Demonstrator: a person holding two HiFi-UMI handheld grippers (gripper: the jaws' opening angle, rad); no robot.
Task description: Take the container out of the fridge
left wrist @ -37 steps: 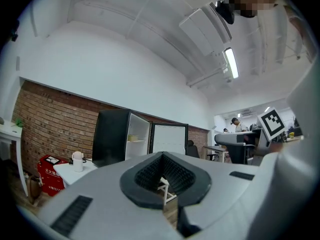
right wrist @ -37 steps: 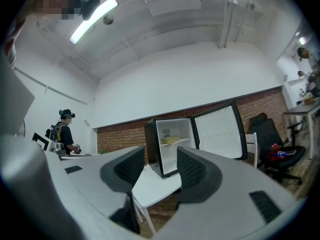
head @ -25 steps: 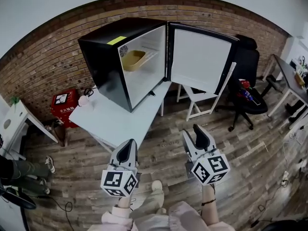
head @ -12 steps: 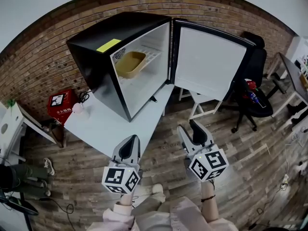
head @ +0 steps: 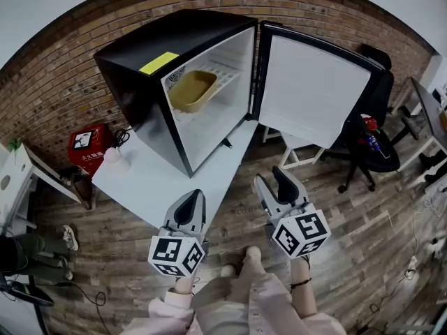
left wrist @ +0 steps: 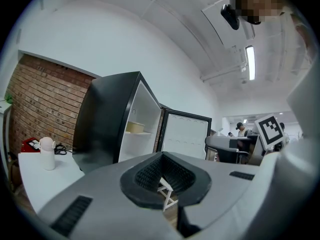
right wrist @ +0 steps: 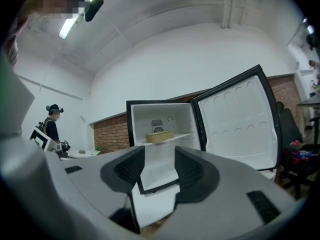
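A tan container [head: 190, 89] rests on the wire shelf inside the black fridge [head: 150, 82], whose door [head: 314, 93] stands wide open to the right. The fridge sits on a white table [head: 160, 180]. My left gripper [head: 189, 206] is shut and empty, held low over the table's near corner. My right gripper [head: 276, 187] is open and empty, above the wooden floor to the right of the table. The right gripper view frames the container [right wrist: 160, 136] between the right gripper's [right wrist: 159, 166] jaws, far off. In the left gripper view the container [left wrist: 134, 127] shows above the left gripper [left wrist: 161, 155].
A small white bottle [head: 112, 158] stands at the table's left end, with a red box [head: 89, 147] on the floor behind it. A white folding chair [head: 293, 152] and a black office chair [head: 370, 138] stand right of the door. A person [right wrist: 51, 121] stands far off.
The view has drawn closer to the fridge, which now looks larger. Both grippers sit a little nearer the table. Neither gripper has changed its state.
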